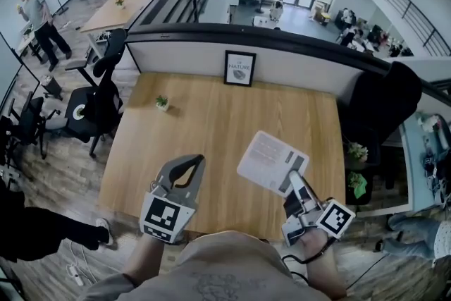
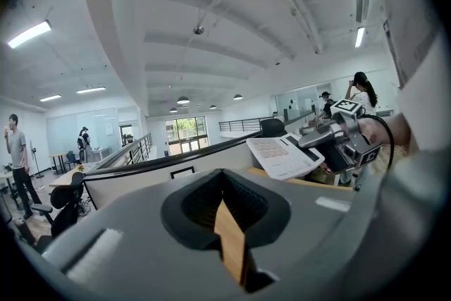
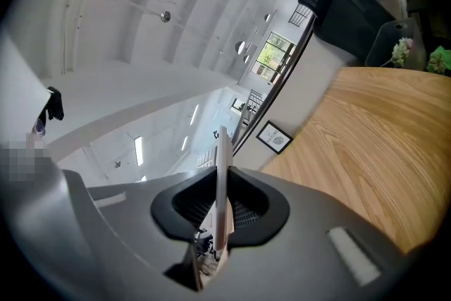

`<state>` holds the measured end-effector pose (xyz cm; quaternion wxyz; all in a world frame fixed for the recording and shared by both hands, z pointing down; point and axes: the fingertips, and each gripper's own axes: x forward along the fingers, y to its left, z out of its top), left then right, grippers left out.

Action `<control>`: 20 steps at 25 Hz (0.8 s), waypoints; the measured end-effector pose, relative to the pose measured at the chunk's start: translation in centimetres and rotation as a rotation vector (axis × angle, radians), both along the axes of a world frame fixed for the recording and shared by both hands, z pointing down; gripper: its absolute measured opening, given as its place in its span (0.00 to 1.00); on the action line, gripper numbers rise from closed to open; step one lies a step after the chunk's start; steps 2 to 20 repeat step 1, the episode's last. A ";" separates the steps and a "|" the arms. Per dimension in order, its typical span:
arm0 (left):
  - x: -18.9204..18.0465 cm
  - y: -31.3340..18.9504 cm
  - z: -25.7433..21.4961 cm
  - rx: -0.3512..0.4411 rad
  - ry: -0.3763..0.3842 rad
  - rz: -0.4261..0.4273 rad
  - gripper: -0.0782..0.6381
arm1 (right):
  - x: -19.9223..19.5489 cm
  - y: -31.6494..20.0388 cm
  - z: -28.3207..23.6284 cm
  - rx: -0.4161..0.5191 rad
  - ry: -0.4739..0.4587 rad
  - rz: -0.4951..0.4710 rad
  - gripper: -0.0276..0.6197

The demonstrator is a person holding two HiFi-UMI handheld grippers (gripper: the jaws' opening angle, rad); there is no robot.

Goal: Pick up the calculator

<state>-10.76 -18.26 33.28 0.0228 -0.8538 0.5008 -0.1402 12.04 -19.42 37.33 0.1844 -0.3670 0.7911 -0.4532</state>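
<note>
The white calculator (image 1: 271, 161) hangs tilted above the wooden table (image 1: 211, 116), near its front right. My right gripper (image 1: 294, 183) is shut on its near edge. In the right gripper view the calculator (image 3: 223, 166) shows edge-on, clamped between the dark pads (image 3: 246, 211). My left gripper (image 1: 196, 162) rests low at the table's front left, jaws together with nothing between them. From the left gripper view the calculator (image 2: 282, 155) and the right gripper (image 2: 338, 141) appear to the right, and only a sliver of table shows between that gripper's own pads (image 2: 194, 204).
A framed picture (image 1: 239, 68) leans on the partition at the table's back edge. A tiny potted plant (image 1: 163, 102) stands at the back left. Black office chairs flank the table, one at the left (image 1: 99, 106) and one at the right (image 1: 384, 106).
</note>
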 end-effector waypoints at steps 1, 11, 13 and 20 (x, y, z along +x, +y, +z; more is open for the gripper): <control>0.0 0.0 0.0 -0.001 -0.001 -0.001 0.11 | 0.0 0.0 0.1 -0.004 0.000 -0.004 0.13; 0.0 0.0 0.0 -0.001 -0.001 -0.001 0.11 | 0.0 0.0 0.1 -0.004 0.000 -0.004 0.13; 0.0 0.0 0.0 -0.001 -0.001 -0.001 0.11 | 0.0 0.0 0.1 -0.004 0.000 -0.004 0.13; 0.0 0.0 0.0 -0.001 -0.001 -0.001 0.11 | 0.0 0.0 0.1 -0.004 0.000 -0.004 0.13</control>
